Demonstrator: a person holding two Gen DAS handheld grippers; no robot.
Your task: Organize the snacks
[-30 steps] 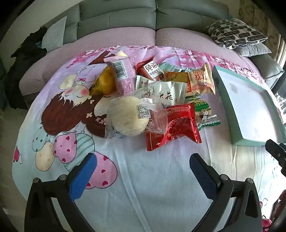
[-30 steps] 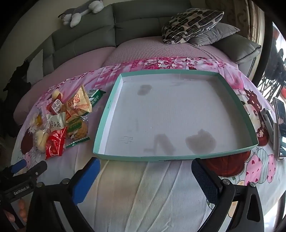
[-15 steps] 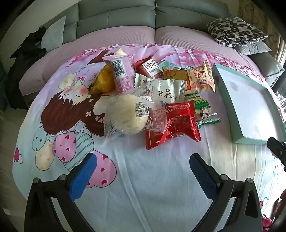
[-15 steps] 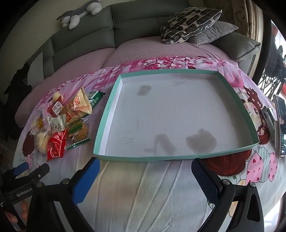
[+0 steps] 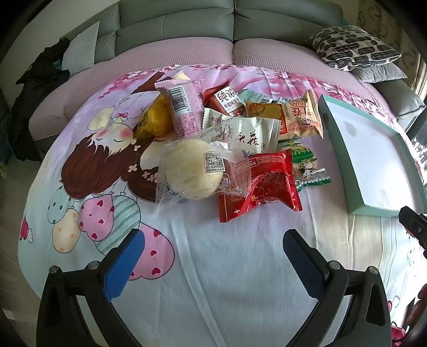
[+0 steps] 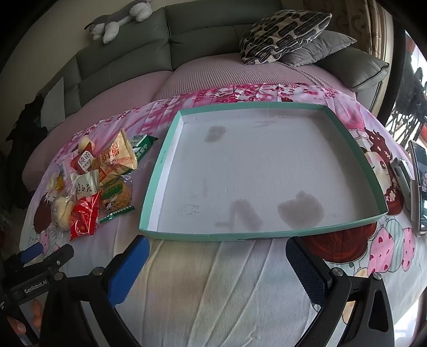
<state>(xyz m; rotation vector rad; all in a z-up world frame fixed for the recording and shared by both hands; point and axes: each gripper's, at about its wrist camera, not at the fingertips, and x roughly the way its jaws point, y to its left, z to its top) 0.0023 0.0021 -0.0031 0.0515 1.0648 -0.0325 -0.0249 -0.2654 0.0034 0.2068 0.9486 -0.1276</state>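
A heap of wrapped snacks lies on a cartoon-print cloth. Nearest in the left wrist view are a pale round bun in clear wrap [image 5: 190, 172] and a red packet [image 5: 263, 186]; behind them sit a white packet [image 5: 246, 133], a pink packet [image 5: 185, 106] and an orange packet [image 5: 300, 117]. My left gripper [image 5: 213, 248] is open, a short way in front of the heap, holding nothing. A shallow teal-rimmed tray [image 6: 210, 236] with a white, stained floor lies to the right of the heap [image 6: 90, 184]. My right gripper [image 6: 217, 257] is open just before the tray's near rim.
A grey sofa [image 6: 202, 32] runs behind, with patterned and grey cushions [image 6: 285, 32] and a plush toy [image 6: 117, 21]. A phone and a small device [image 6: 419, 184] lie at the cloth's right edge. The left gripper's body [image 6: 34, 277] and a hand show at lower left.
The left gripper has edged closer to the snack heap, which now sits slightly lower and larger in its view. The right view has shifted only slightly. Both grippers stay open.
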